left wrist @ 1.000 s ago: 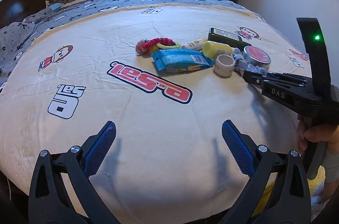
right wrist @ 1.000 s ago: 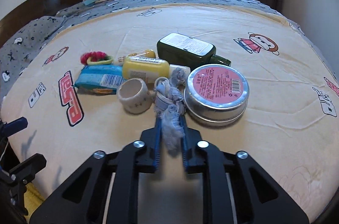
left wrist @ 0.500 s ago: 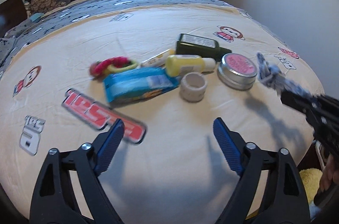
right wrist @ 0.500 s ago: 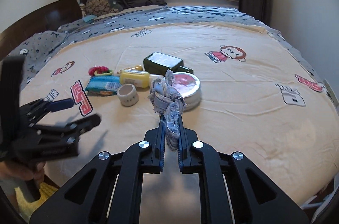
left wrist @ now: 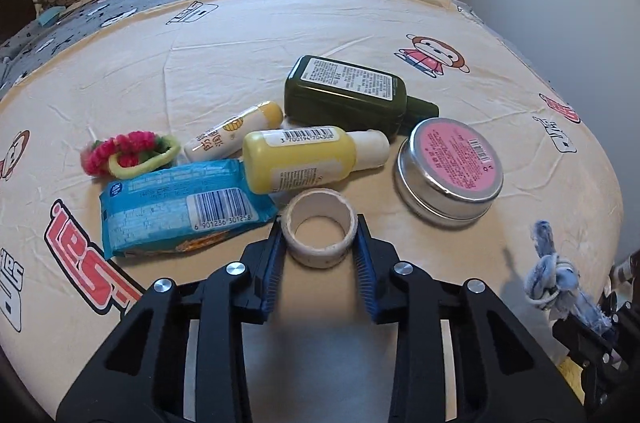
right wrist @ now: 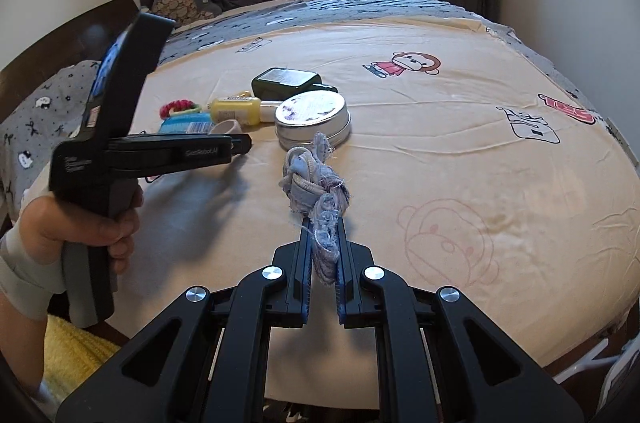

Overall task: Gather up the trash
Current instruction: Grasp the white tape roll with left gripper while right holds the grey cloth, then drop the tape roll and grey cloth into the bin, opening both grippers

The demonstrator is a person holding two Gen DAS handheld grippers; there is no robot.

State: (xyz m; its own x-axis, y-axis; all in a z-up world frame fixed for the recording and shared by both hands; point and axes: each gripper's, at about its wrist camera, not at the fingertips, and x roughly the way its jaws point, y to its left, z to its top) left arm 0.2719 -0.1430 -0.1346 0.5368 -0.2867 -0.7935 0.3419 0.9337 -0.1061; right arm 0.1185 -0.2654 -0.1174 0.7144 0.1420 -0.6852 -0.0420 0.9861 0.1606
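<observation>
A white tape roll point(left wrist: 318, 255) lies on the cream bedsheet point(left wrist: 280, 23) in front of the pile. My left gripper point(left wrist: 319, 223) straddles it. Its jaws are closing, and both blue pads point(left wrist: 272, 263) touch the roll's sides. From the right wrist view, the left gripper point(right wrist: 244, 143) reaches in from the left, held by a hand point(right wrist: 100, 223), and the roll point(right wrist: 226, 127) peeks out behind its tip. My right gripper point(right wrist: 323, 227) is shut on a frayed blue-white cloth scrap point(right wrist: 316, 179), lifted off the sheet. That scrap point(left wrist: 548, 275) also shows low on the right of the left wrist view.
Around the roll lie a blue packet point(left wrist: 176, 211), a yellow bottle point(left wrist: 300, 159), a dark green bottle point(left wrist: 344, 95), a round tin with a pink label point(left wrist: 448, 171), a small white tube point(left wrist: 232, 131) and a pink-green hair tie point(left wrist: 128, 151). A yellow towel point(right wrist: 72, 351) lies below the bed's edge.
My left gripper came forward to the pile and narrowed from wide open onto the tape roll. My right gripper drew back from the tin, lifting the cloth scrap.
</observation>
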